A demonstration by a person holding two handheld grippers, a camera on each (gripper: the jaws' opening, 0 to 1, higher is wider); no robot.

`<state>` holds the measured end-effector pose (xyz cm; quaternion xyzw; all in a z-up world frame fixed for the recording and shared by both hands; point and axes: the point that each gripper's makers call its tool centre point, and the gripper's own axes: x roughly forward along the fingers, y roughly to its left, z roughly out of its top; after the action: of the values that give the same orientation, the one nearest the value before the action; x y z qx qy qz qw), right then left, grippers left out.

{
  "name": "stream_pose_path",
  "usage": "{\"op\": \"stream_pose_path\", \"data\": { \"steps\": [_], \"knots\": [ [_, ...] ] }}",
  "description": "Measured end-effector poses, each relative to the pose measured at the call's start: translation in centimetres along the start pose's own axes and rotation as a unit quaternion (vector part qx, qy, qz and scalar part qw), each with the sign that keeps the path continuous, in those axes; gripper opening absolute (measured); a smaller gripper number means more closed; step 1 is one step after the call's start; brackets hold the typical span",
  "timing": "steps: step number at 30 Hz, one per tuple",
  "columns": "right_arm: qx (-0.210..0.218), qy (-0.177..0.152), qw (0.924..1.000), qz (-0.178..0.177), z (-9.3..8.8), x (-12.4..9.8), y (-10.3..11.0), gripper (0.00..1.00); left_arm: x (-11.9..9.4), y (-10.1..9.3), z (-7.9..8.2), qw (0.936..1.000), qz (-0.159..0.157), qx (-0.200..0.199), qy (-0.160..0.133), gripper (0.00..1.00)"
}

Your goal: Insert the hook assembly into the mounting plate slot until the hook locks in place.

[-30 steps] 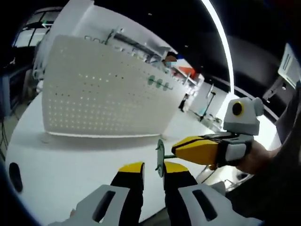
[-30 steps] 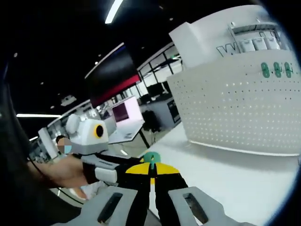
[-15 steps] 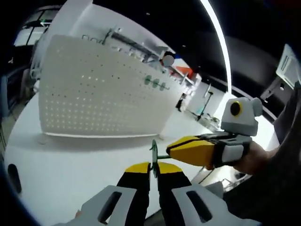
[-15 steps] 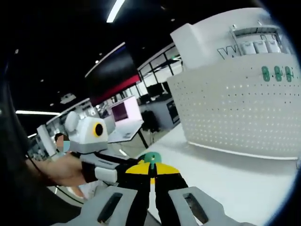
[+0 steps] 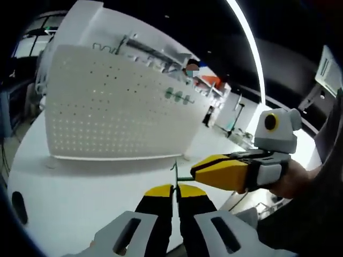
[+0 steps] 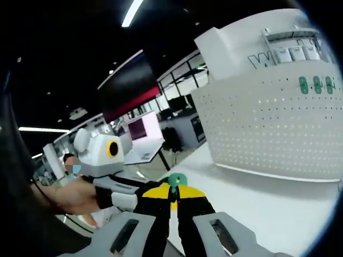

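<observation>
Grippers, both clenched on small green metal hook assembly [image 5: 174, 172]: left gripper [image 5: 175, 188] pinching disc end, right gripper [image 5: 199, 171] gripping stem from right. Held above table's near edge [image 5: 64, 198]. Well apart ahead: white perforated mounting plate [image 5: 107, 107], upright, slots facing grippers.

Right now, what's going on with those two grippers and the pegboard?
A person holds both grippers together above the white table, short of the white pegboard. The left gripper and the right gripper are both shut on a small green hook assembly. Three green pieces already sit on the pegboard. Nothing is inserted yet.
</observation>
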<state>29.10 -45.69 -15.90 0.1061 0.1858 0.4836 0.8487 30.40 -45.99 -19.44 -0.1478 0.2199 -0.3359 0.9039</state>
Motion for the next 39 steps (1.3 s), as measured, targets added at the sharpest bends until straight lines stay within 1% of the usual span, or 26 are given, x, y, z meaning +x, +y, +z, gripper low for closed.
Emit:
{"op": "stream_pose_path", "data": {
  "steps": [3, 6, 11, 13, 15, 16, 19, 21, 27, 31, 35, 38, 39],
  "knots": [
    [0.01, -0.009, 0.9999, 0.001, 0.6, -0.4, -0.1, 0.02, 0.0, 0.2, 0.1, 0.9999, 0.009, 0.009, 0.001, 0.02],
    [0.01, -0.014, 0.9998, 0.002, 1.0, -0.5, 0.1, 0.04, -0.1, 0.5, 0.2, 0.9998, 0.014, 0.011, -0.002, 0.02],
    [0.003, -0.015, 0.9999, 0.004, 0.8, -0.6, 0.2, 0.06, -0.5, 1.2, 0.7, 0.9992, 0.033, 0.018, -0.011, 0.02],
    [0.01, -0.015, 0.9998, 0.009, 0.7, -0.6, 0.4, 0.08, -0.7, 1.4, 1.1, 0.9989, 0.04, 0.016, -0.02, 0.02],
    [0.006, -0.017, 0.9998, 0.008, 0.7, -0.6, 0.5, 0.09, -0.8, 1.7, 1.2, 0.9981, 0.052, 0.028, -0.019, 0.02],
    [-0.002, -0.022, 0.9997, 0.005, 0.9, -0.6, 0.5, 0.09, -0.9, 1.8, 1.2, 0.9978, 0.055, 0.032, -0.018, 0.02],
    [-0.009, -0.025, 0.9996, 0.004, 1.2, -0.4, 0.5, 0.1, -0.9, 1.5, 1.5, 0.9978, 0.053, 0.032, -0.025, 0.02],
    [-0.006, -0.03, 0.9995, 0.01, 1.3, -0.2, 0.5, 0.1, -0.8, 1.3, 1.6, 0.9978, 0.052, 0.034, -0.026, 0.02],
    [-0.011, -0.033, 0.9994, 0.006, 1.4, -0.2, 0.5, 0.11, -0.5, 0.3, 2.0, 0.997, 0.047, 0.054, -0.031, 0.02],
    [0.004, -0.037, 0.9993, 0.002, 1.5, -0.3, 0.3, 0.11, -0.3, -0.1, 2.1, 0.9966, 0.044, 0.06, -0.033, 0.02],
    [0.037, -0.042, 0.9984, -0.002, 1.6, -0.3, -0.2, 0.1, -0.3, -0.3, 2.3, 0.9962, 0.043, 0.066, -0.037, 0.02],
    [0.082, -0.049, 0.9954, -0.003, 1.7, -0.4, -0.3, 0.09, -0.3, -0.4, 2.5, 0.9959, 0.043, 0.068, -0.041, 0.02],
    [0.079, -0.052, 0.9955, -0.002, 1.8, -0.4, -0.3, 0.09, -0.4, -0.5, 2.5, 0.9957, 0.044, 0.069, -0.042, 0.02]
  ]
}}
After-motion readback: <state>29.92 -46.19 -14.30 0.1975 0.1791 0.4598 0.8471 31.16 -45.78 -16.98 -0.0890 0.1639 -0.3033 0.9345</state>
